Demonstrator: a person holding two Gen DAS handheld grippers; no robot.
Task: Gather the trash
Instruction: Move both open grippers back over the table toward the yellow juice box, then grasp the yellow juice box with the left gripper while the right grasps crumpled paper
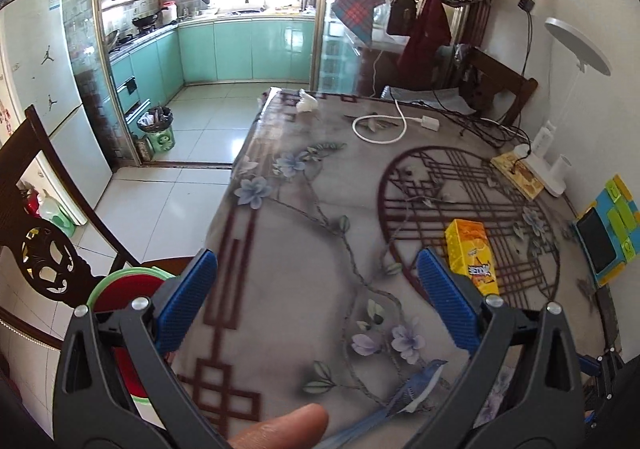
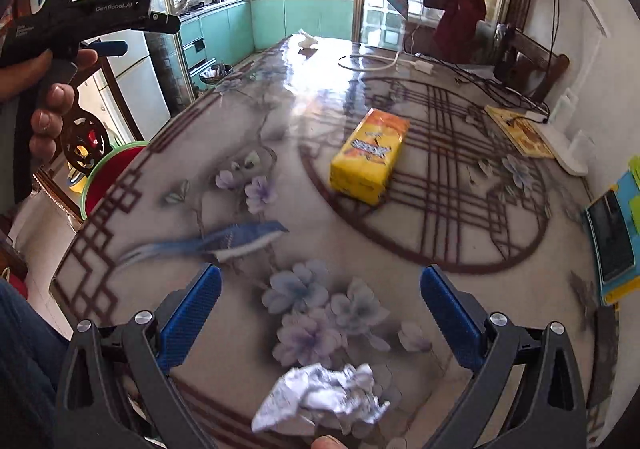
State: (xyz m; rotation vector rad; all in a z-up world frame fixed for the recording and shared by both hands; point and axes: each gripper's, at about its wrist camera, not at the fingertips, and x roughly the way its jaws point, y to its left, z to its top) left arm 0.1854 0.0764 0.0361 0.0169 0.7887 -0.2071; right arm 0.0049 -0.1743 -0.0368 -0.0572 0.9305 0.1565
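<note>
Both blue-padded grippers, left [image 1: 316, 277] & right [image 2: 320, 291], spread wide w/ nothing held; crumpled white paper ball [image 2: 320, 397] lies on floral glossy table [image 2: 248, 117], just below right fingers.

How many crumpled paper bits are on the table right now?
2: crumpled paper at the near edge between the right gripper fingers; a white wad at the far end. Others may be hidden.

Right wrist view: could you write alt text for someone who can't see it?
Open blue-padded tongs hover over a crumpled white paper ball lying on a flower-and-bird patterned table. Farther along the table sits a yellow box; a red bin with a green rim stands beside the table's left edge. At upper left, a hand grips a second black tool, with a teal kitchen beyond.
</note>
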